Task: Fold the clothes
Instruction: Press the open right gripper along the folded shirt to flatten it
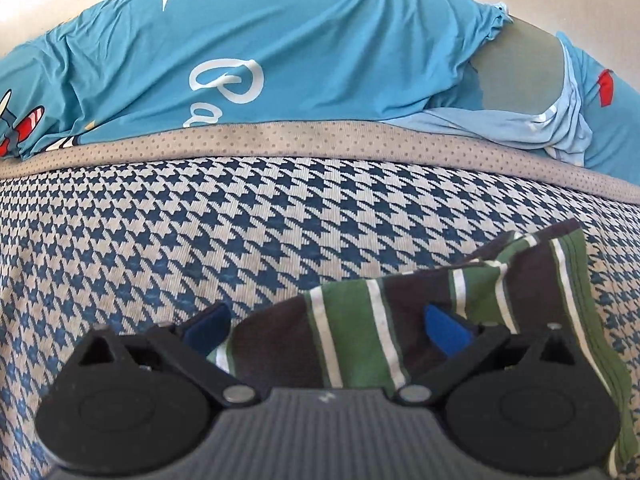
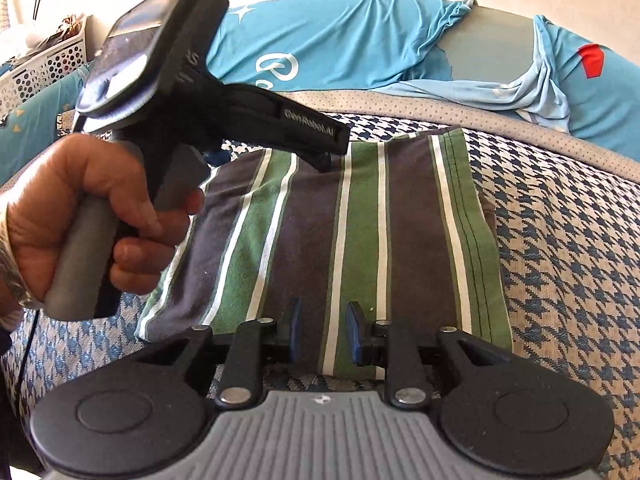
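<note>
A folded garment with green, dark and white stripes (image 2: 360, 216) lies flat on the houndstooth bedcover (image 2: 560, 240). My right gripper (image 2: 325, 330) hovers over its near edge, its blue fingers a small gap apart, open, holding nothing. My left gripper (image 1: 326, 330) stands wide open at the garment's (image 1: 352, 340) left end, the cloth lying between and under its fingers. In the right wrist view the left gripper (image 2: 320, 148) reaches over the garment's far left corner, held by a hand (image 2: 100, 216).
A bright blue garment with white lettering (image 1: 248, 64) lies rumpled along the back over a dotted grey band (image 1: 320, 140). A paler blue cloth (image 2: 536, 92) is bunched at the right. A white perforated basket (image 2: 48, 68) stands at far left.
</note>
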